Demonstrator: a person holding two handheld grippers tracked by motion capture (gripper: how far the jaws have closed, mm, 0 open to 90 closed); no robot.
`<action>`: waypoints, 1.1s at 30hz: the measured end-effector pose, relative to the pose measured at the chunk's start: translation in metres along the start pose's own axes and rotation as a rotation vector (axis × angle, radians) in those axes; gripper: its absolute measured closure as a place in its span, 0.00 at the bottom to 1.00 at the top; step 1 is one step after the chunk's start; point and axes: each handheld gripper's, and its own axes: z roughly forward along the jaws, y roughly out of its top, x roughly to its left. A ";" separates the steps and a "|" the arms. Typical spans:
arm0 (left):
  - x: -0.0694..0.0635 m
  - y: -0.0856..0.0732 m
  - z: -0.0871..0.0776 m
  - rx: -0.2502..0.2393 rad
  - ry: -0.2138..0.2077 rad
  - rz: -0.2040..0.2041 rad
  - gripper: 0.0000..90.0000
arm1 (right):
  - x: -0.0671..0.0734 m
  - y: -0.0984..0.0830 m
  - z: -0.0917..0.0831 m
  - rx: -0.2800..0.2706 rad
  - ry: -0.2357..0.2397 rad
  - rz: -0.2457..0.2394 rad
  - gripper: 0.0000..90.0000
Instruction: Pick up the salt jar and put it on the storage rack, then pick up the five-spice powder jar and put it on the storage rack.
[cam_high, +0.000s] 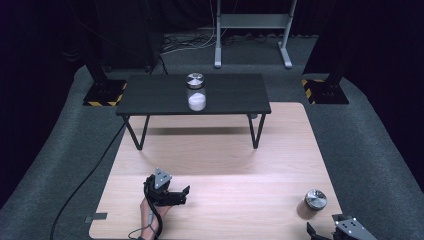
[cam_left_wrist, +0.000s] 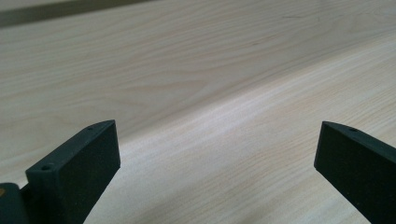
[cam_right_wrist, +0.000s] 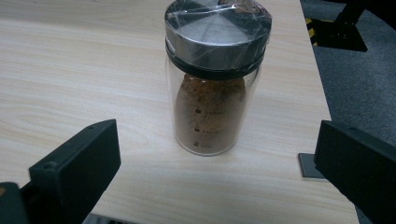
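Black jaws of my right gripper (cam_right_wrist: 217, 172) rise at the bottom corners of the right gripper view, standing wide apart with nothing between them. Straight ahead of that gap, just beyond the tips and slightly left of centre, stands the jar of brown powder (cam_right_wrist: 212, 116), upright on the pale wooden tabletop (cam_right_wrist: 70, 84), its long axis vertical and its grey lid (cam_right_wrist: 217, 32) wrapped in clear film. Its glass touches neither jaw. From the high view, the same jar (cam_high: 312, 202) sits near the right front corner of the tabletop, just beside my right gripper (cam_high: 334, 231) and well apart from my left gripper (cam_high: 181, 196), so the right hand is plainly the nearer one.

As I judge it, the coming move turns on that line-up: the jar lies dead ahead along my right jaws' own direction, so a straight push forward should bring the glass body between them below the lid, and the opening looks wider than the jar.

Over on the other side, my left gripper (cam_left_wrist: 217, 172) also has its jaws spread, with bare wood between them. A second jar holding white powder (cam_high: 196, 92) stands far off on the low black table (cam_high: 150, 97).
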 end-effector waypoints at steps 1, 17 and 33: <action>0.000 -0.002 0.001 -0.001 -0.003 -0.006 0.00 | 0.000 0.000 0.000 0.000 0.000 -0.001 0.00; 0.005 -0.010 0.005 0.019 -0.011 -0.033 0.00 | 0.000 -0.001 -0.001 -0.004 -0.013 0.012 0.00; 0.008 0.001 0.013 0.083 -0.025 -0.028 0.01 | -0.005 -0.011 0.015 -0.020 0.021 0.035 0.00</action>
